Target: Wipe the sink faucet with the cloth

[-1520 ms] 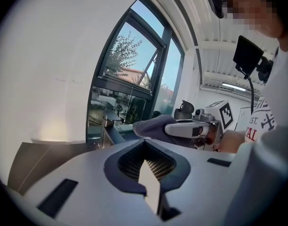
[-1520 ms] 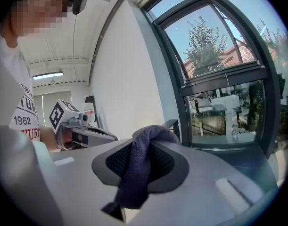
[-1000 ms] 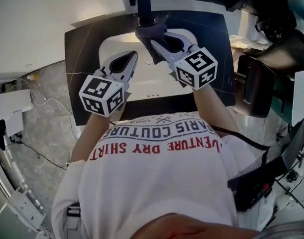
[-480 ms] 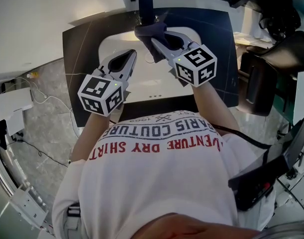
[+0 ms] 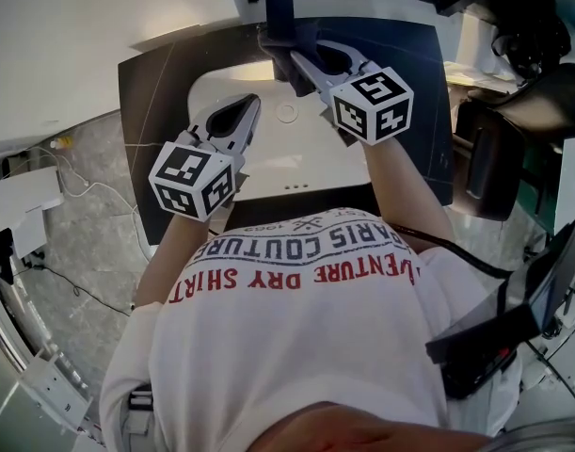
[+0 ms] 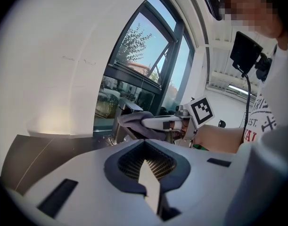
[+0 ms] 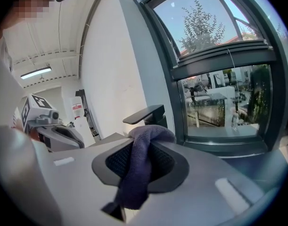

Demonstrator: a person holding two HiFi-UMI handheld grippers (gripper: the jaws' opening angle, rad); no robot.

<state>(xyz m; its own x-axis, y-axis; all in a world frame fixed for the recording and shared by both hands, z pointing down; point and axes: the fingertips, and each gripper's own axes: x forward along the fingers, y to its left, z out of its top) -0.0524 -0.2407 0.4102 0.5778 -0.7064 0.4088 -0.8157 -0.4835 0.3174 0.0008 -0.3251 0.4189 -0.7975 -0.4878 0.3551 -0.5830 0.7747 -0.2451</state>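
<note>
A dark faucet [image 5: 278, 12] rises at the far edge of the white sink [image 5: 204, 85]. My right gripper [image 5: 295, 55] is shut on a dark purple cloth [image 5: 289, 38], and the cloth lies against the faucet's base. In the right gripper view the cloth [image 7: 138, 171] hangs from between the jaws, with the faucet's lever [image 7: 146, 114] just behind it. My left gripper [image 5: 251, 106] hovers over the basin's left part, shut with nothing in it. In the left gripper view the faucet [image 6: 127, 109], the cloth [image 6: 133, 121] and the right gripper [image 6: 163, 123] lie ahead.
A dark countertop [image 5: 153, 92] frames the sink. The round drain [image 5: 287, 112] shows in the basin. A window [image 7: 219, 93] and a white wall [image 6: 63, 65] stand behind the faucet. A black chair [image 5: 485, 163] stands to the right of the counter.
My right gripper has moved the cloth farther back along the faucet, so the drain is now uncovered. The left gripper has hardly shifted.
</note>
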